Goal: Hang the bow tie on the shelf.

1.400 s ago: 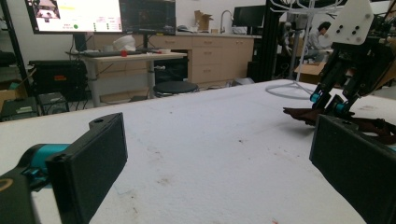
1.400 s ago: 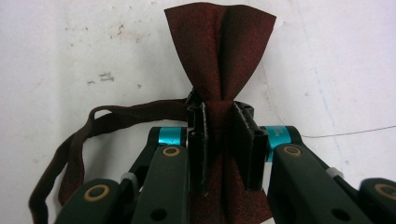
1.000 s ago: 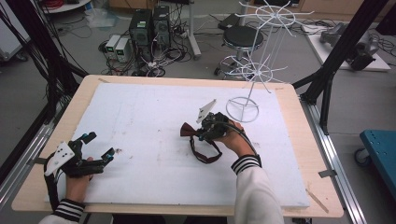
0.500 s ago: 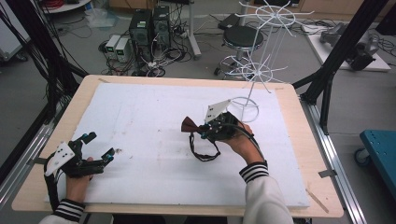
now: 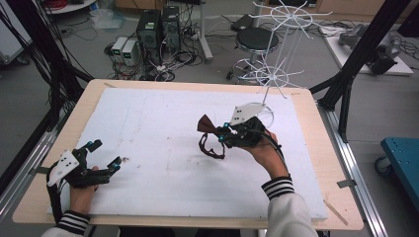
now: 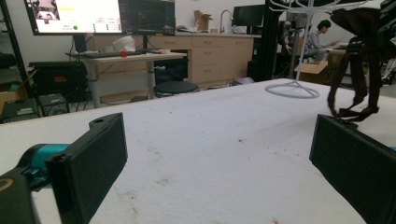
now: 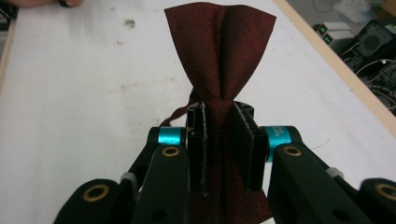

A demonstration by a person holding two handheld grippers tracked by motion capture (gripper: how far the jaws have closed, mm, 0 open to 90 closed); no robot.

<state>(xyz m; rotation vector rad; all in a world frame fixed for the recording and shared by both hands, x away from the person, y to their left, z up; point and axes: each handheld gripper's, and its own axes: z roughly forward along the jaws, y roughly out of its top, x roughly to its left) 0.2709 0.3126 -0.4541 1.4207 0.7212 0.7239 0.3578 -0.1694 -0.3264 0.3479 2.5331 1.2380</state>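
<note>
A dark red bow tie (image 5: 206, 124) hangs above the middle of the white board (image 5: 148, 118), pinched at its knot by my right gripper (image 5: 223, 132). In the right gripper view the pads are shut on the knot, and one wing of the bow tie (image 7: 219, 51) fans out above my right gripper (image 7: 223, 140). The neck strap (image 5: 209, 148) loops down toward the board. My left gripper (image 5: 104, 154) rests at the board's front left, open, nothing between its jaws. In the left gripper view my left gripper (image 6: 219, 177) stands wide, with the bow tie (image 6: 357, 21) far off at the right.
A white wire stand (image 5: 276, 74) rises from a ring base (image 5: 269, 112) at the board's back right, just behind my right hand; its base (image 6: 293, 89) also appears in the left gripper view. The wooden table edge (image 5: 316, 148) frames the board. Floor clutter lies beyond the table.
My right gripper has risen and shifted right with the bow tie, lifting its strap off the board. The left gripper has stayed put.
</note>
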